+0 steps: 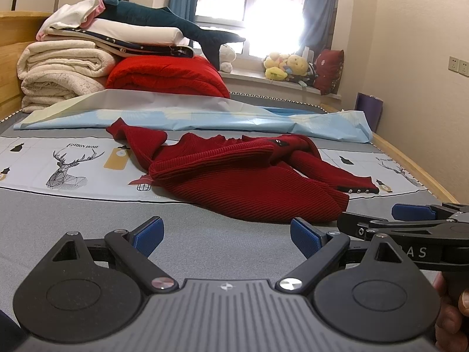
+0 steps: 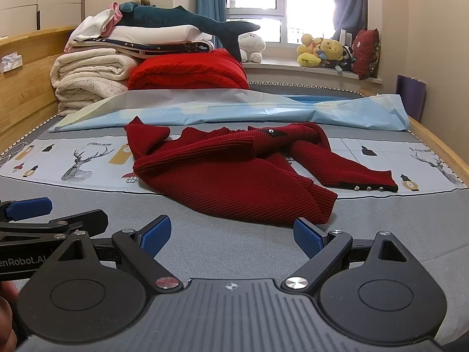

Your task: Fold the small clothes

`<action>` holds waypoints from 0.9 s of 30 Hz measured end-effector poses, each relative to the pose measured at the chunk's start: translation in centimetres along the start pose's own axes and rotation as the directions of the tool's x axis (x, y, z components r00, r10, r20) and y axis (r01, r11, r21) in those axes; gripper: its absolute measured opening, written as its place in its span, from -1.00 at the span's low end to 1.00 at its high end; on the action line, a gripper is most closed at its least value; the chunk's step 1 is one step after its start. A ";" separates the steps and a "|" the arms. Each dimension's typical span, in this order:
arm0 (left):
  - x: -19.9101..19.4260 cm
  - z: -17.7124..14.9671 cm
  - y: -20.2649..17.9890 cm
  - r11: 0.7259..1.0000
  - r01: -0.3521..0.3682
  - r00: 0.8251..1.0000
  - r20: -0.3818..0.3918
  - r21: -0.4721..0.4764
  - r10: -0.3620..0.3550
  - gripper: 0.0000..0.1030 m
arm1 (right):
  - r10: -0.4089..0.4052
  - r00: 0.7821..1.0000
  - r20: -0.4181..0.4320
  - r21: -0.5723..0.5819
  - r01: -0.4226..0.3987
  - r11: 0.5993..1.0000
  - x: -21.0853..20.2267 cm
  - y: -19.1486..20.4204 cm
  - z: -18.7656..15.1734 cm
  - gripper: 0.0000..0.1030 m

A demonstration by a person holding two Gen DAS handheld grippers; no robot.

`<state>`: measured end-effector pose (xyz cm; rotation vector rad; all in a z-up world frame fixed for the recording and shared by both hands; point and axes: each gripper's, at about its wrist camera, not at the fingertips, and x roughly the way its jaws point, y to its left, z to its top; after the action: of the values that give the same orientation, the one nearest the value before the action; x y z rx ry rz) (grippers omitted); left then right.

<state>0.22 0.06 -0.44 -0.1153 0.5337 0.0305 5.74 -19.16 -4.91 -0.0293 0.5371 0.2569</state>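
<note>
Dark red ribbed knit sweater [image 1: 249, 182] is lying rumpled on the bed [image 1: 88, 214], unfolded. Left tongs [image 1: 225, 237] and right tongs [image 2: 231, 234] are hovering released; flattening appears next.

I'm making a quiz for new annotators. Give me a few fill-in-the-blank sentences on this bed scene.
1. The crumpled sweater on the bed is ____ in colour.
2. The left tongs and right tongs both stand ____, holding nothing.
3. The sleeve cuff nearest the right tongs carries a row of small ____.
4. The animal printed on the sheet left of the sweater is a ____.

Missing words: red; open; buttons; deer
</note>
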 end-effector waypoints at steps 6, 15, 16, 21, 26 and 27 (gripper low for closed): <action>0.1 -0.2 -0.1 1.000 -0.001 1.000 -0.002 0.000 0.001 0.85 | 0.001 1.000 0.000 0.001 -0.001 1.000 0.0 0.1 0.0 0.77; 0.3 -0.2 0.1 1.000 -0.003 1.000 -0.003 0.003 0.003 0.85 | 0.000 1.000 0.000 -0.001 0.000 1.000 -0.2 0.3 0.1 0.76; 0.3 -0.2 0.1 1.000 -0.002 1.000 -0.002 0.003 0.002 0.85 | 0.000 1.000 0.000 -0.001 0.000 1.000 -0.2 0.3 0.1 0.76; 0.2 -0.2 -0.1 1.000 -0.009 1.000 -0.006 0.015 0.009 0.85 | 0.007 1.000 -0.001 0.005 -0.007 1.000 -0.3 0.5 0.2 0.76; 0.1 -0.8 -0.3 0.997 -0.030 1.000 -0.004 0.072 0.031 0.69 | 0.025 1.000 0.009 0.066 -0.025 0.997 0.8 -1.6 1.0 0.66; 0.2 -1.0 -0.2 0.996 -0.031 0.999 -0.010 0.084 0.032 0.53 | 0.071 0.996 0.047 0.125 -0.076 0.989 1.2 -2.3 1.6 0.60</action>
<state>-0.11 -0.26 -1.36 -0.0254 0.5474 0.0386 8.11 -21.00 -4.20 0.1195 0.5124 0.2941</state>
